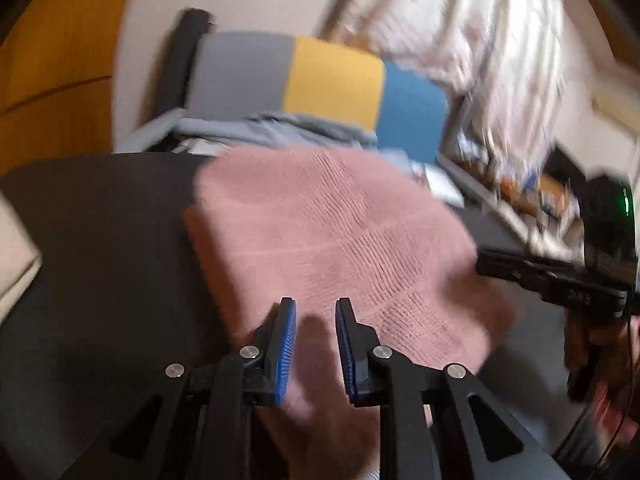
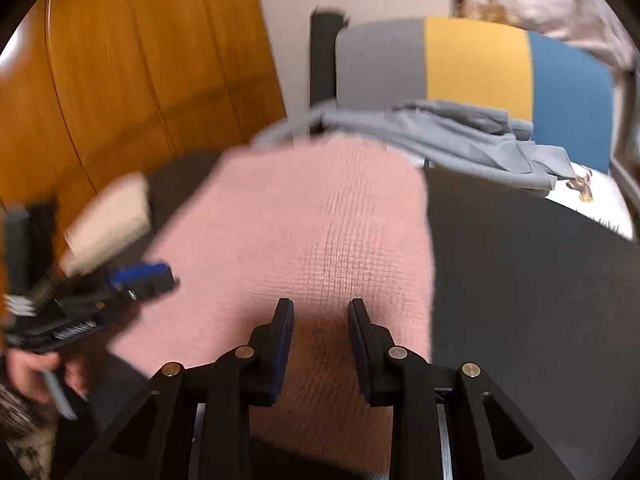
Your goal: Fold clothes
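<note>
A pink knitted garment [image 1: 328, 232] [image 2: 304, 232] lies folded flat on a black table [image 1: 100, 260] [image 2: 520, 280]. My left gripper [image 1: 316, 308] hovers over the garment's near edge, its blue pads apart, with only cloth and a finger's shadow showing in the gap. My right gripper [image 2: 322, 308] stands the same way over the near edge, jaws apart and nothing pinched. In the left wrist view the right gripper [image 1: 492, 260] reaches in from the right. The right wrist view shows the left gripper [image 2: 156, 276] at the left, held by a hand [image 2: 28, 372]. Both views are blurred.
A grey garment [image 1: 280, 128] [image 2: 460, 132] lies beyond the table's far edge in front of a grey, yellow and blue seat back [image 1: 336, 80] [image 2: 476, 64]. A folded beige cloth [image 2: 108, 220] lies on the table's left. A wooden door [image 2: 140, 60] stands left, a curtain [image 1: 500, 40] right.
</note>
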### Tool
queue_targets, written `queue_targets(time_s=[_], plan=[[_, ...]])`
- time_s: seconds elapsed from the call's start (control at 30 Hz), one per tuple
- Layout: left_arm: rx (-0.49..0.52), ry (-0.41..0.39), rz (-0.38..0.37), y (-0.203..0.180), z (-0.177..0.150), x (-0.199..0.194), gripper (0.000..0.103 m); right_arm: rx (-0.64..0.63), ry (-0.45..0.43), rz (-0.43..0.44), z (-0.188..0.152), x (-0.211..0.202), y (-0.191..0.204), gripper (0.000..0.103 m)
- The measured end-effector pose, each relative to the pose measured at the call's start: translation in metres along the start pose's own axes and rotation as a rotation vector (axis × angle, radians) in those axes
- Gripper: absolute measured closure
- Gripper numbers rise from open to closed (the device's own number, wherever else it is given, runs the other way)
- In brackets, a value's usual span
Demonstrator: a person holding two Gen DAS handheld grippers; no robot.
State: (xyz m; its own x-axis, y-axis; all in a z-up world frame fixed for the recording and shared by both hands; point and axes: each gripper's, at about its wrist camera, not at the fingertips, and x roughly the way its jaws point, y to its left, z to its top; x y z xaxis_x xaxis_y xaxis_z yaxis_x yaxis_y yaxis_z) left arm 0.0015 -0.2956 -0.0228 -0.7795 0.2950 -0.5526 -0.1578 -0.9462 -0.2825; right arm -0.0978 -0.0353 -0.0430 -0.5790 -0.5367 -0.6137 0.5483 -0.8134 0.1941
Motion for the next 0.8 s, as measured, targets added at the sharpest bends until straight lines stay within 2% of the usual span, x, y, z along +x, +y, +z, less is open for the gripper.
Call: queue_targets(time_s=[0.03,0.13,0.23,0.33,0.4,0.47,0.5,0.53,0.57,0.6,0.63,0.67,0.73,0.8], plan=[[-0.015,-0.019,-0.008,0.002,-0.004,-0.008,0.081,-0.004,0.0,0.011,-0.003,-0.005,0.001,0.074],[0.05,0.023,0.026,-0.006,-0.02,-0.007,0.081,-0.027,0.042,0.039,-0.015,-0.007,0.007,0.074],[0.114,0.064,0.048,-0.015,-0.039,-0.004,0.081,-0.075,0.142,-0.016,-0.036,0.013,0.01,0.075],[0.02,0.075,-0.029,-0.001,-0.034,-0.01,0.08,-0.072,0.158,0.01,-0.037,0.015,0.006,0.073],[-0.11,0.057,-0.104,0.021,-0.02,-0.014,0.08,-0.04,0.162,0.059,-0.023,0.008,-0.001,0.069],[-0.261,0.005,-0.162,0.049,-0.006,-0.018,0.069,-0.004,0.117,0.081,-0.007,-0.003,-0.009,0.047],[-0.334,-0.012,-0.181,0.062,0.002,-0.017,0.055,0.013,0.086,0.078,0.001,-0.009,-0.013,0.028],[-0.39,-0.001,-0.179,0.072,0.009,-0.01,0.033,0.038,0.063,0.07,0.011,-0.011,-0.021,0.02],[-0.446,0.009,-0.178,0.083,0.016,-0.003,0.022,0.083,0.055,0.085,0.021,-0.007,-0.032,0.02],[-0.497,0.027,-0.185,0.093,0.022,0.006,0.007,0.12,0.07,0.105,0.029,0.0,-0.042,0.02],[-0.539,0.068,-0.221,0.1,0.027,0.017,0.0,0.159,0.086,0.125,0.036,0.009,-0.053,0.02],[-0.577,0.118,-0.264,0.106,0.03,0.03,0.0,0.206,0.114,0.147,0.043,0.022,-0.066,0.02],[-0.591,0.182,-0.277,0.11,0.032,0.046,0.0,0.282,0.167,0.187,0.049,0.044,-0.083,0.02],[-0.543,0.245,-0.259,0.107,0.033,0.063,0.0,0.378,0.214,0.26,0.049,0.066,-0.099,0.02]])
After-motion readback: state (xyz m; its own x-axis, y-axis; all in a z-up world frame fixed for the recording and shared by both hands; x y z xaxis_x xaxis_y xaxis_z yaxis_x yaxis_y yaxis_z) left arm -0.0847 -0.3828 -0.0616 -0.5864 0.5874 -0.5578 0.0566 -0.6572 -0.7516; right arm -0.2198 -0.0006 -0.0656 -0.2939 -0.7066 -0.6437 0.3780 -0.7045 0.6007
